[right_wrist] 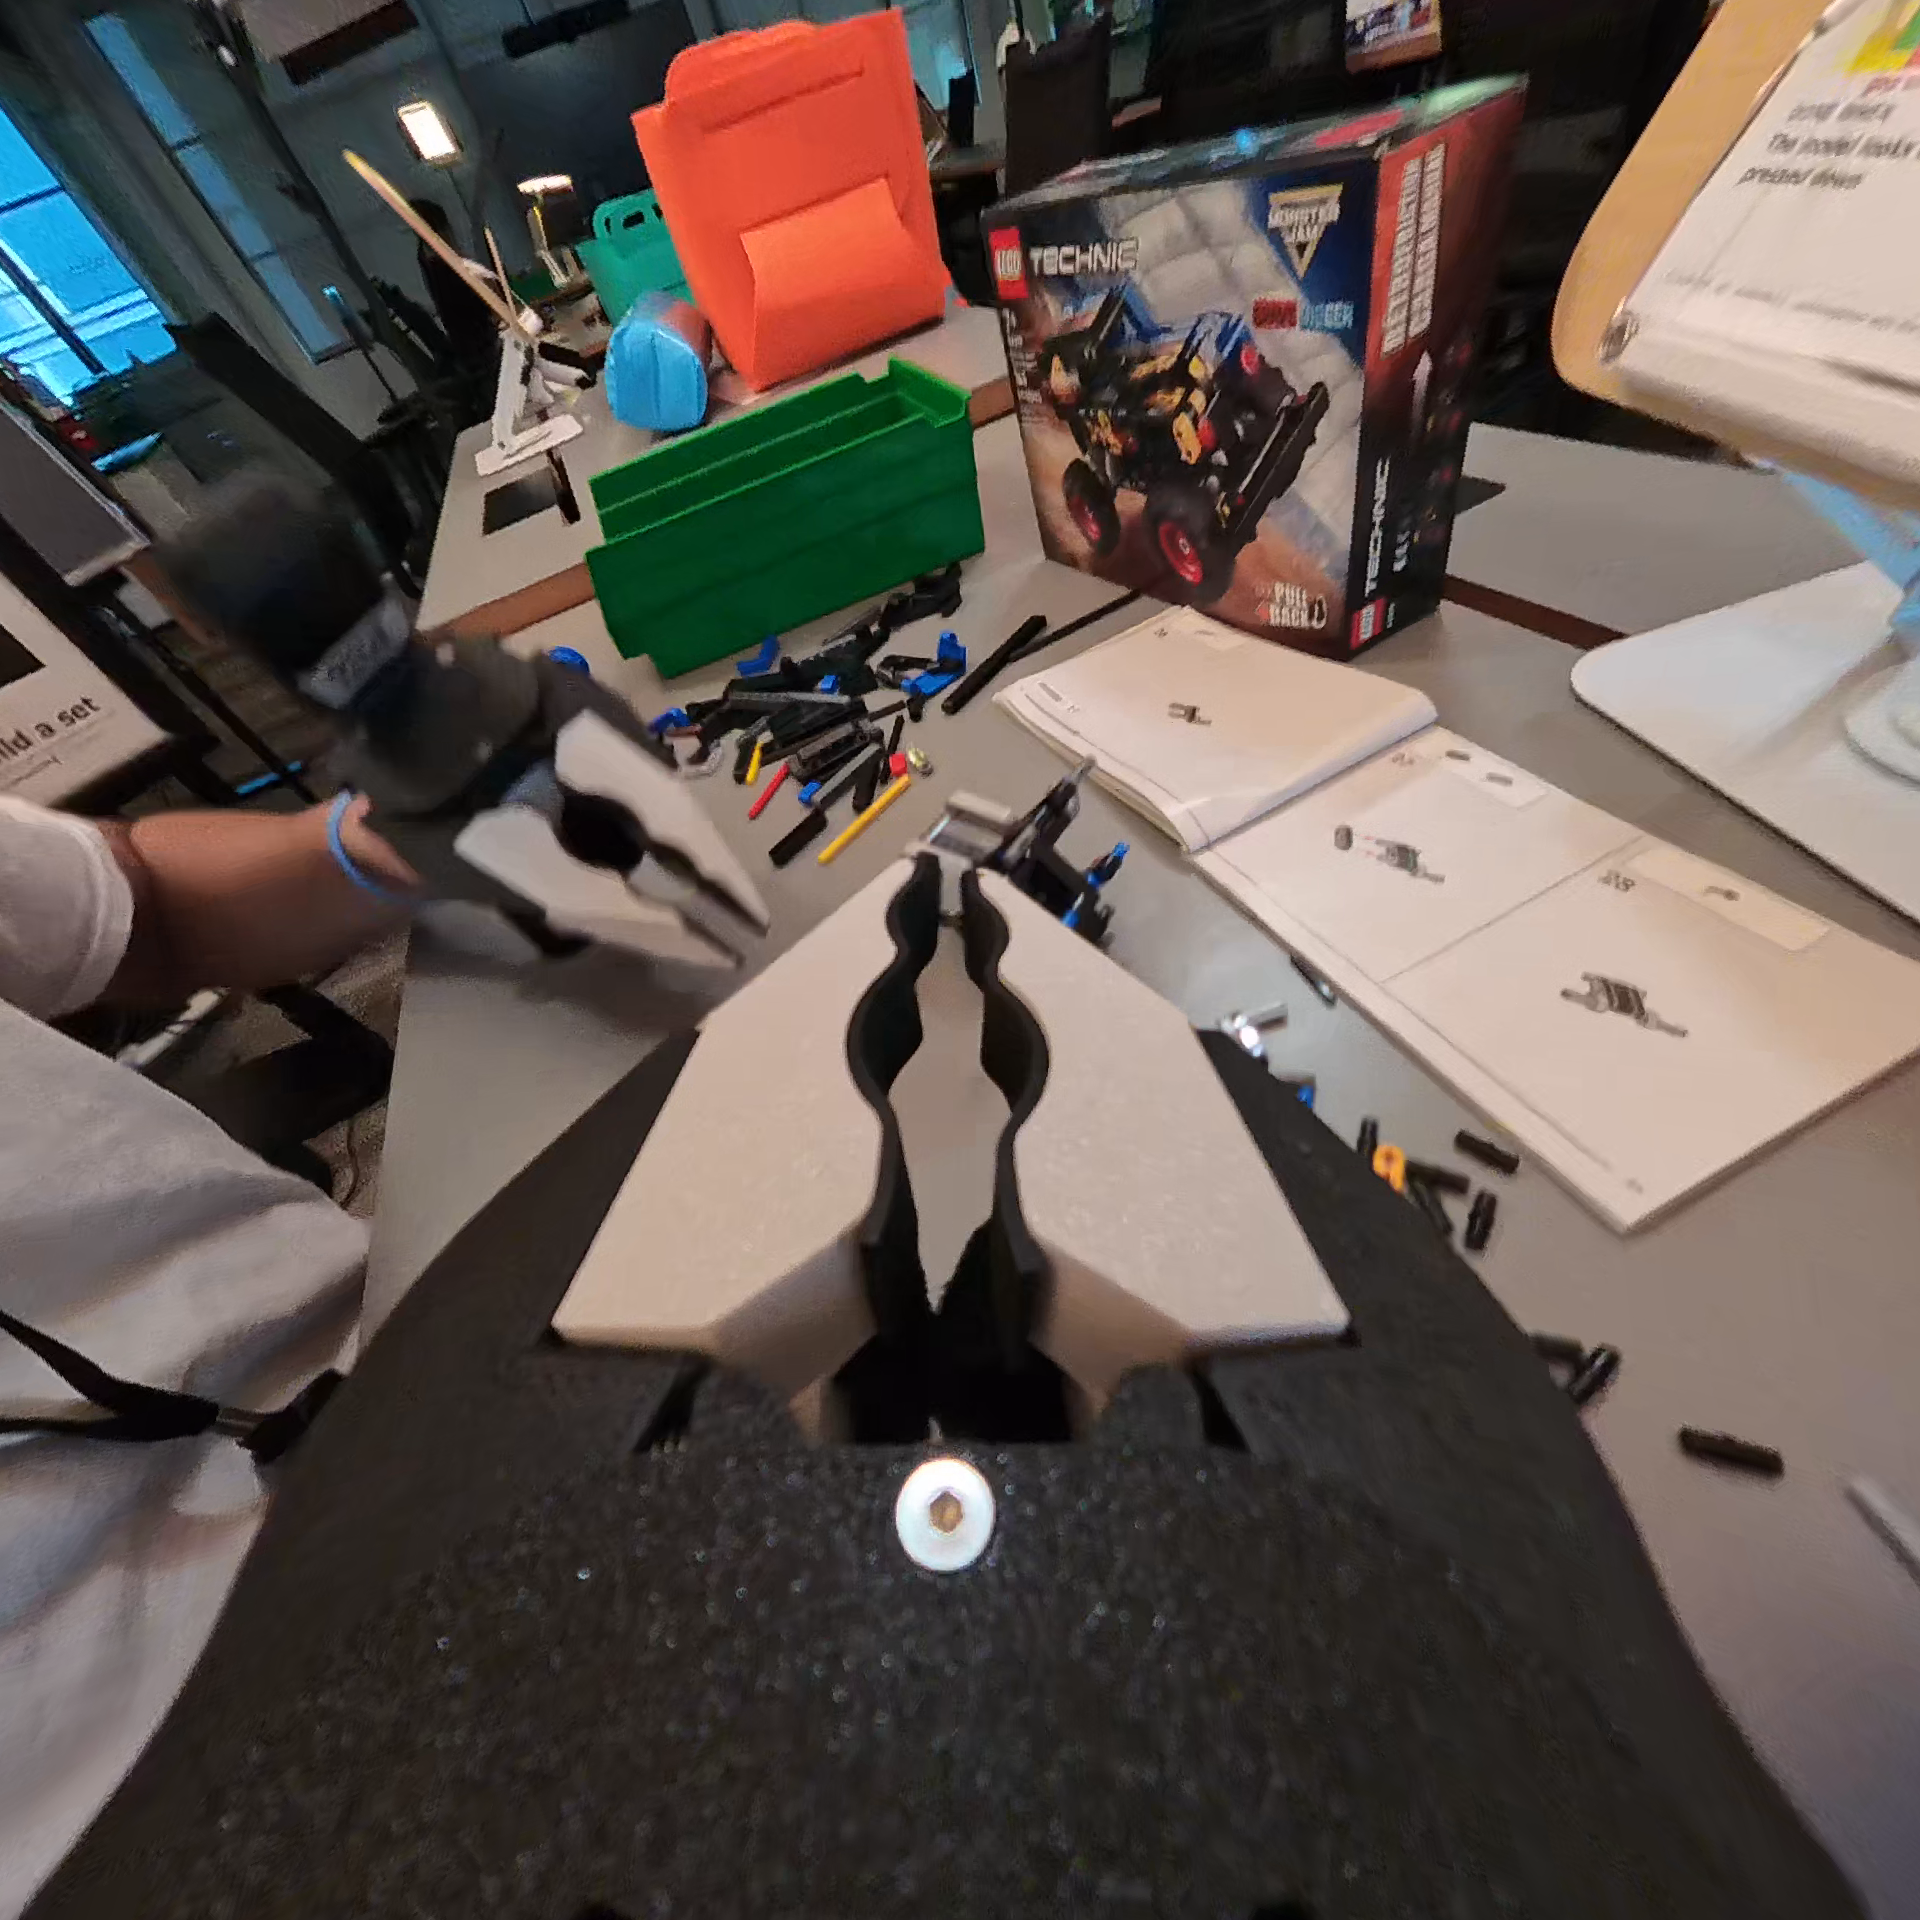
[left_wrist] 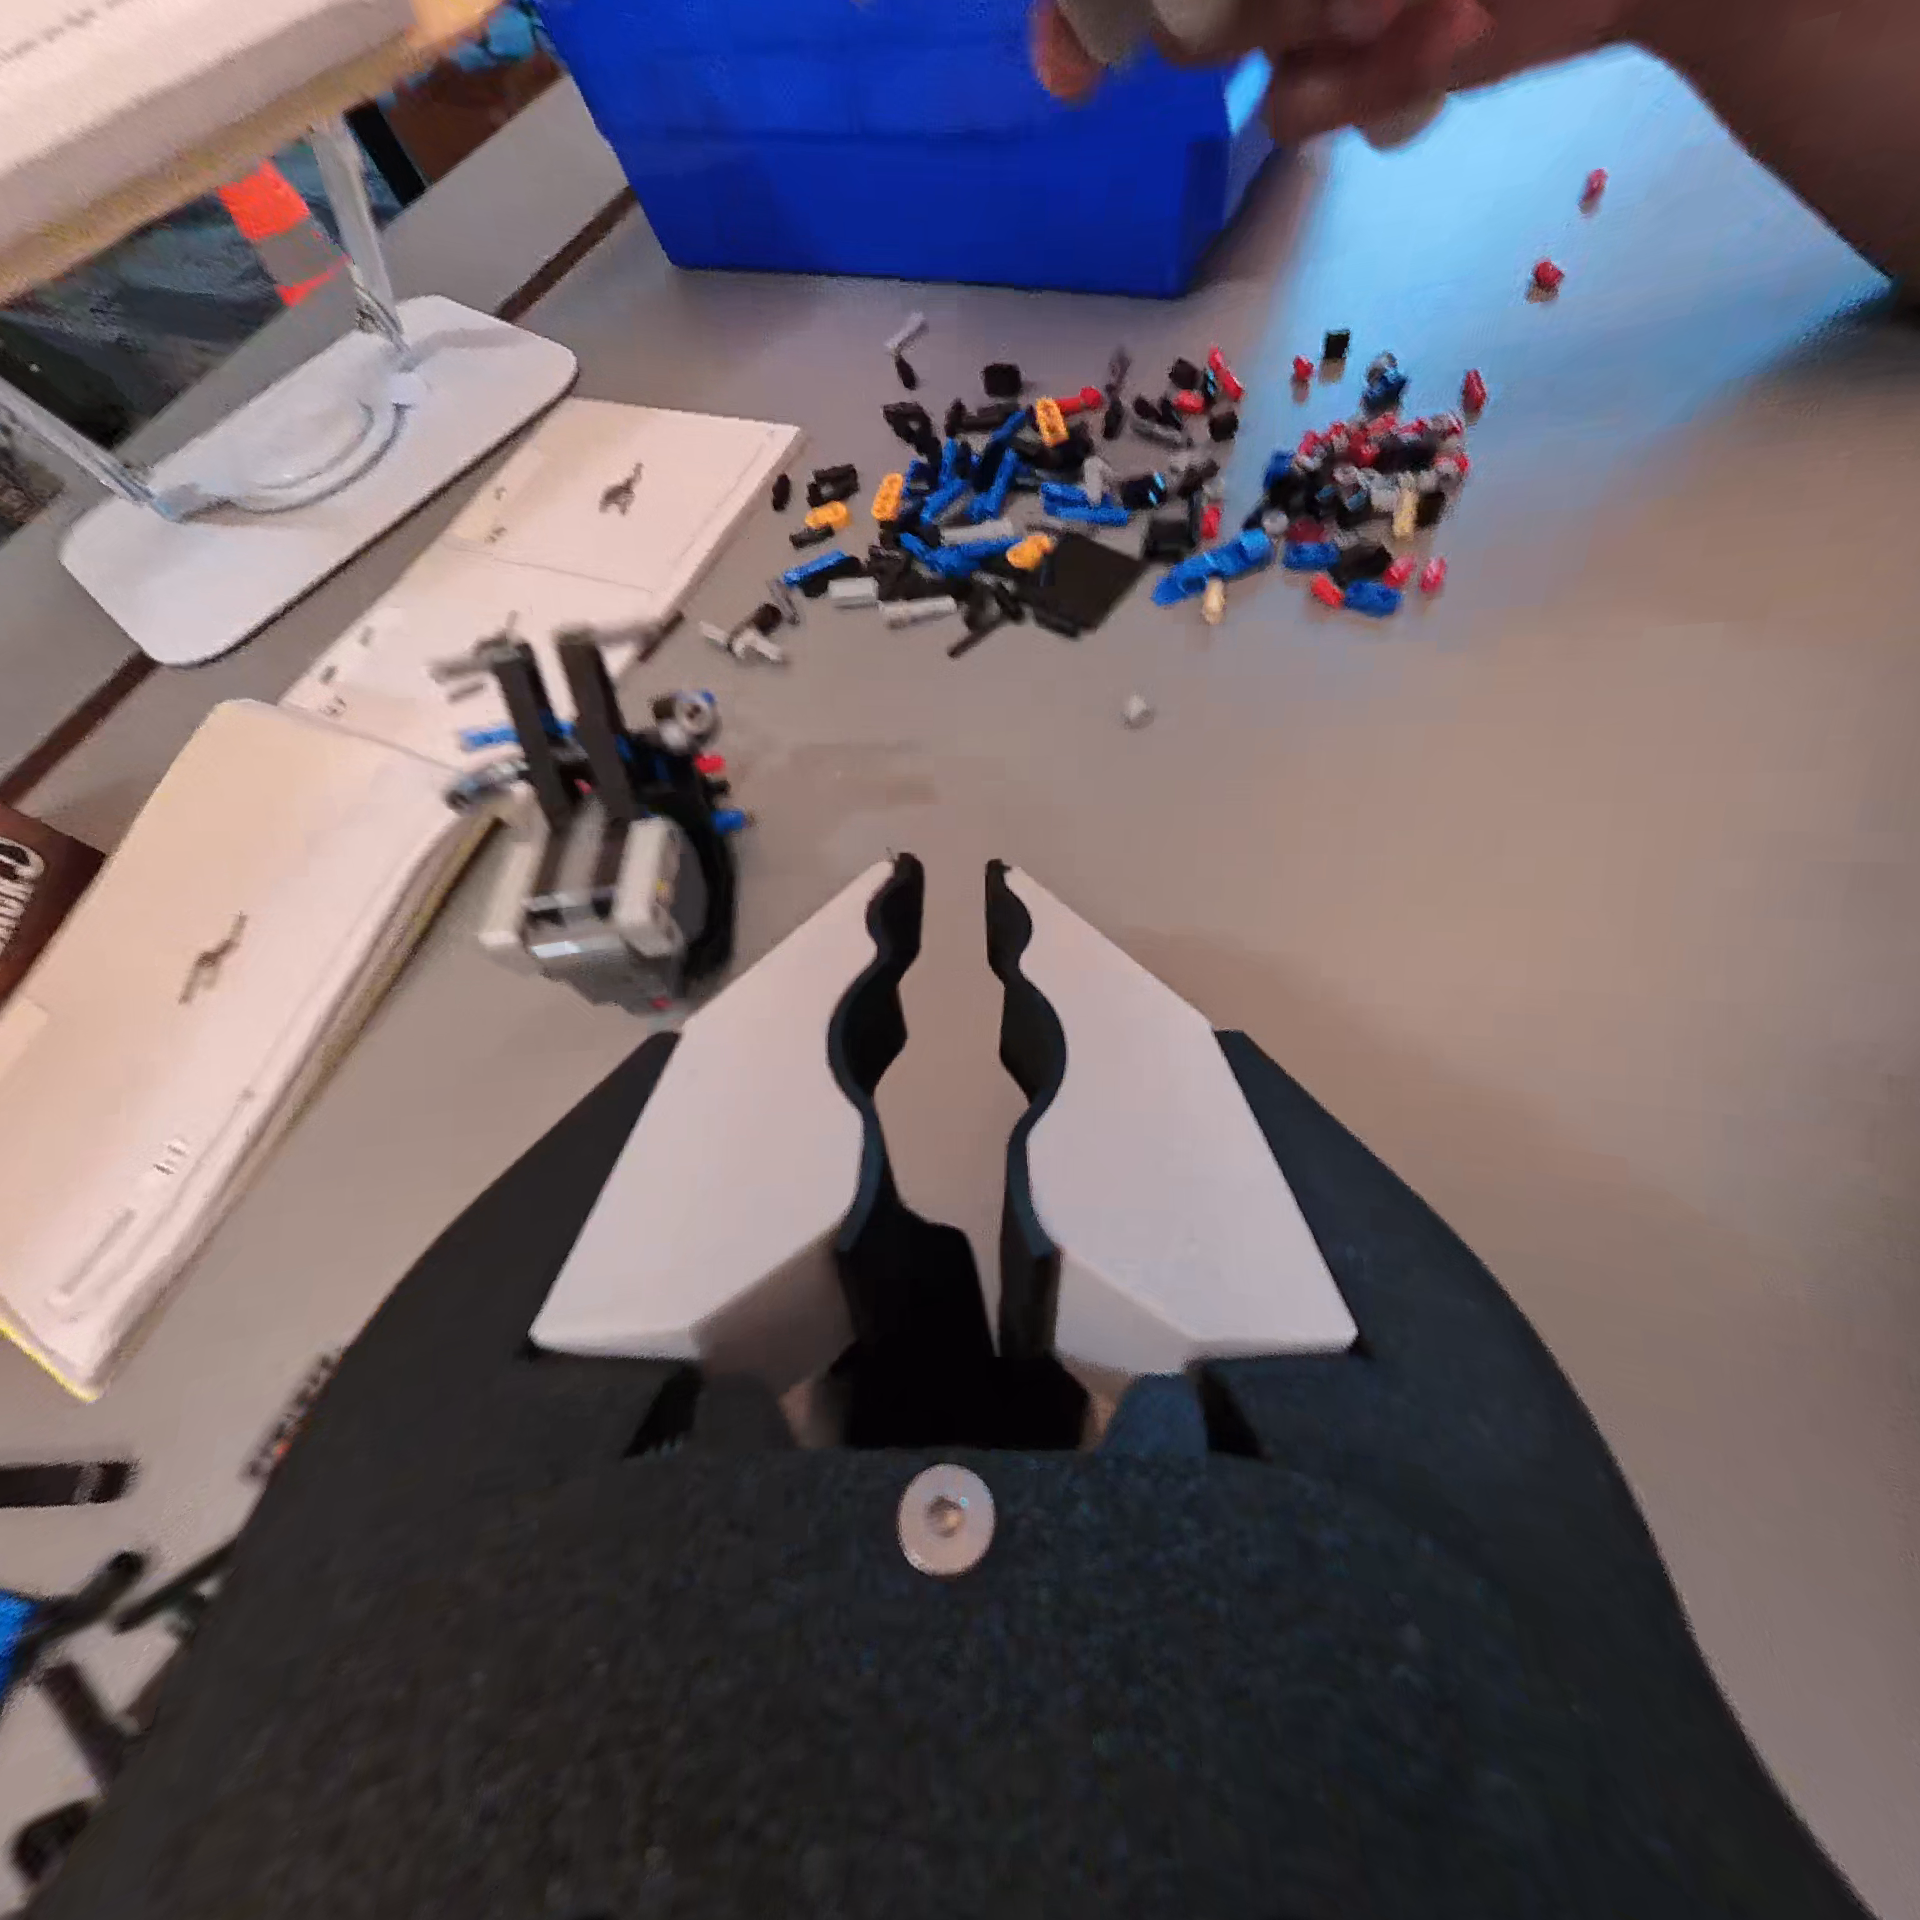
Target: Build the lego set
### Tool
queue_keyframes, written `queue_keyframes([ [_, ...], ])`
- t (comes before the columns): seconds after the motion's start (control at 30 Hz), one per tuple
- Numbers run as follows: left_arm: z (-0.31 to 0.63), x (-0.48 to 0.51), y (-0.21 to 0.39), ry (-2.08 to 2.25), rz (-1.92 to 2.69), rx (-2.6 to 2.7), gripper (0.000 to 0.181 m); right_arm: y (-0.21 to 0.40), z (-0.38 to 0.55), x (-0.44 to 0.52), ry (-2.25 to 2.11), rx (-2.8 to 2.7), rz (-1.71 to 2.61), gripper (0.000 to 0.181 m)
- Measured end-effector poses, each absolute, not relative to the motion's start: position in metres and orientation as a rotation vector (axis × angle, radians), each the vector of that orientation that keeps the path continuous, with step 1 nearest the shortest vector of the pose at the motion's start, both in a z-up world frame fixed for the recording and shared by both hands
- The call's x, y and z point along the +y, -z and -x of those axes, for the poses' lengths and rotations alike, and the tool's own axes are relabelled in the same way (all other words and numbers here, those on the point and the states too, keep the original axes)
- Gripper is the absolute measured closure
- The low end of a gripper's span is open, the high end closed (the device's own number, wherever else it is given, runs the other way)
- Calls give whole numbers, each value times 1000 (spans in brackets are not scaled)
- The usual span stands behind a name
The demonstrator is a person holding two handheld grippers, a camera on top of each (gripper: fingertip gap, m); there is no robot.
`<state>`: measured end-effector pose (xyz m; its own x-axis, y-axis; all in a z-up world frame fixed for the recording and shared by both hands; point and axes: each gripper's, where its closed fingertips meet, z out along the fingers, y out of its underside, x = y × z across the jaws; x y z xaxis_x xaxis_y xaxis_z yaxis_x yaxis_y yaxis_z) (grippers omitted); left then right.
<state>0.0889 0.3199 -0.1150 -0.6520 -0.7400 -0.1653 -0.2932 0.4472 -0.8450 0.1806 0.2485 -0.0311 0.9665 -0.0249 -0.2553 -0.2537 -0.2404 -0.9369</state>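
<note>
My left gripper (left_wrist: 954,868) hangs over bare table, its jaws a little apart and empty; it also shows in the right wrist view (right_wrist: 727,925). The partly built model (left_wrist: 603,852), grey and black with blue pins, stands on the table to its left, next to the instruction booklet (left_wrist: 623,509). My right gripper (right_wrist: 948,883) is nearly closed, with what looks like a small grey piece (right_wrist: 948,914) pinched at its tips. The model (right_wrist: 1039,842) shows just beyond those tips, apart from them. Loose pieces lie in two piles (left_wrist: 1039,499) (left_wrist: 1361,488).
A blue bin (left_wrist: 914,156) stands behind the piles. A green bin (right_wrist: 790,520), the set's box (right_wrist: 1226,384) and more loose pieces (right_wrist: 831,727) are at the far side. A white stand base (left_wrist: 312,468) is on the left. A hand (left_wrist: 1351,62) is at the top. My right fingertips sit around 15 cm from my left ones.
</note>
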Motion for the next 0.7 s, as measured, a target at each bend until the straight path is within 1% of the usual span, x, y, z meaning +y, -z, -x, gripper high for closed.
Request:
queue_keyframes([
  [0.1, -115, 316, 98, 1032, 866, 2290, 165, 55, -165, 237, -209, 225, 1846, 178],
  [0.17, -144, 311, 82, 880, 694, 2367, 160, 69, -151, 230, -227, 226, 1841, 178],
  [0.2, -160, 307, 73, 806, 530, 2386, 168, 75, -146, 228, -232, 222, 1829, 178],
  [0.23, -171, 303, 74, 707, 373, 2467, 172, 78, -143, 225, -230, 227, 1808, 178],
  [0.27, -179, 302, 86, 578, 277, 2602, 165, 80, -142, 223, -236, 241, 1790, 178],
  [0.33, -207, 300, 107, 384, 239, 2773, 162, 78, -143, 218, -244, 274, 1769, 178],
  [0.5, -244, 292, 157, 176, 221, 3046, 161, 61, -148, 206, -162, 269, 1697, 178],
  [0.57, -251, 293, 167, 125, 190, 3065, 163, 62, -147, 204, -170, 267, 1702, 178],
  [0.7, -247, 289, 172, 184, 208, 3133, 166, 55, -145, 202, -198, 260, 1675, 178],
])
